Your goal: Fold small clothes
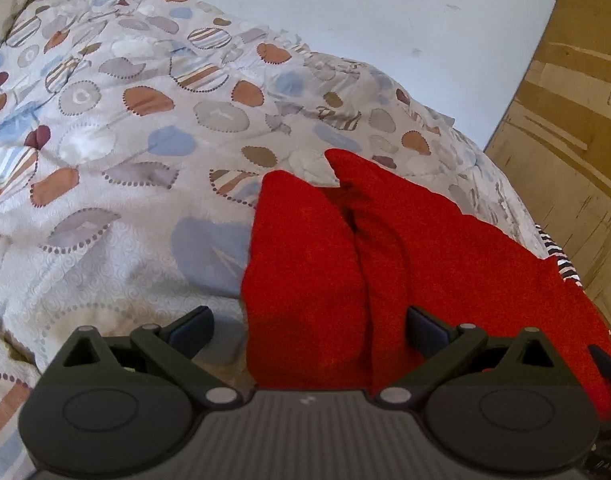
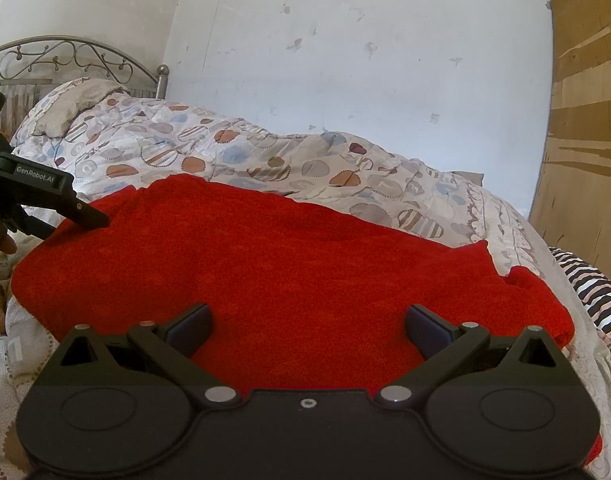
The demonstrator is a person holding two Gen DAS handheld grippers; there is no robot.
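Left wrist view: black two-finger left gripper (image 1: pixel 308 330) is gaping wide, gripping nothing, over the near end of a fuzzy red garment (image 1: pixel 405 248) lying on a patterned quilt (image 1: pixel 125 140) | Right wrist view: black right gripper (image 2: pixel 308 330) is spreading wide, empty, above the garment's near edge; the left gripper is touching its far left corner.

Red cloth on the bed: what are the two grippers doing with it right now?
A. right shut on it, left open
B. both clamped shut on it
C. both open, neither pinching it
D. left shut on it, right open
C: the left gripper and the right gripper both show widely spread fingers above the red cloth, with no fabric pinched between them.
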